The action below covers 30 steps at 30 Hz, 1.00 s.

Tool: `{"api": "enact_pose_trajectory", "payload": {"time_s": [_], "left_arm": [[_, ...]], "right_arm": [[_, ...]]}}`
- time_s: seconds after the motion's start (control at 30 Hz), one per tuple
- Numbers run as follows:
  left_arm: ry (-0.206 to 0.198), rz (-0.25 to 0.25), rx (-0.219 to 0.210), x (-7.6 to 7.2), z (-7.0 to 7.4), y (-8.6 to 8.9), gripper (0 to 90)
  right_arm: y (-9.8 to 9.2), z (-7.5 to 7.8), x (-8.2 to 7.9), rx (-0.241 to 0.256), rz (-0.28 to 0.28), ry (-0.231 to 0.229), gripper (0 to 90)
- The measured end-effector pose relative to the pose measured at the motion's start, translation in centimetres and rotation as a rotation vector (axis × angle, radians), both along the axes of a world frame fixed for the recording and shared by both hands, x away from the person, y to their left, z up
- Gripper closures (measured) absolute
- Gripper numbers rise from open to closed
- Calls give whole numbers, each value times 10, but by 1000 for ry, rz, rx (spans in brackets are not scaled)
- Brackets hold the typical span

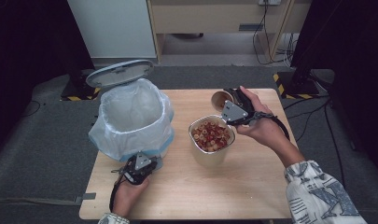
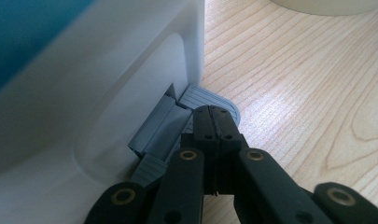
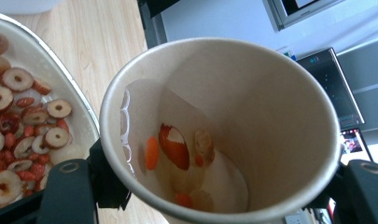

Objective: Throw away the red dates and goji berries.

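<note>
You are gripping the paper cup (image 3: 224, 126) in your right gripper (image 1: 234, 111), jaws clamped on its sides, tilting it beside the white container (image 1: 211, 138) of dried fruit slices near the table's (image 1: 252, 186) middle. Your left gripper (image 2: 214, 123), jaws closed together, is pressing the grey pedal (image 2: 210, 100) of the lidded bin (image 1: 130, 116) at the left edge.

Wooden table (image 1: 252, 186); grey carpet; cabinet; cables on floor.
</note>
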<state>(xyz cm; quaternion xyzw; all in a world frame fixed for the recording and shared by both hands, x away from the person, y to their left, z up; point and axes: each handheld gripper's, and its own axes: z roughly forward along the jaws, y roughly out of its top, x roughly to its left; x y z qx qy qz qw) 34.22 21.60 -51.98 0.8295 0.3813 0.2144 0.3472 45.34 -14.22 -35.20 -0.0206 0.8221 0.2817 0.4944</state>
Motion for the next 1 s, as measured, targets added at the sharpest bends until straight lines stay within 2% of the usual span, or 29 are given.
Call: {"api": "enact_pose_trajectory", "payload": {"time_s": [0.3,1.0], "left_arm": [[0,-1,-1,0,0,0,895],[-1,-1,0,0,0,0,895]], "right_arm": [[4,-4,-4,-62,4,-32,288],[3,-6,-7,-121,6,-76,288]]}}
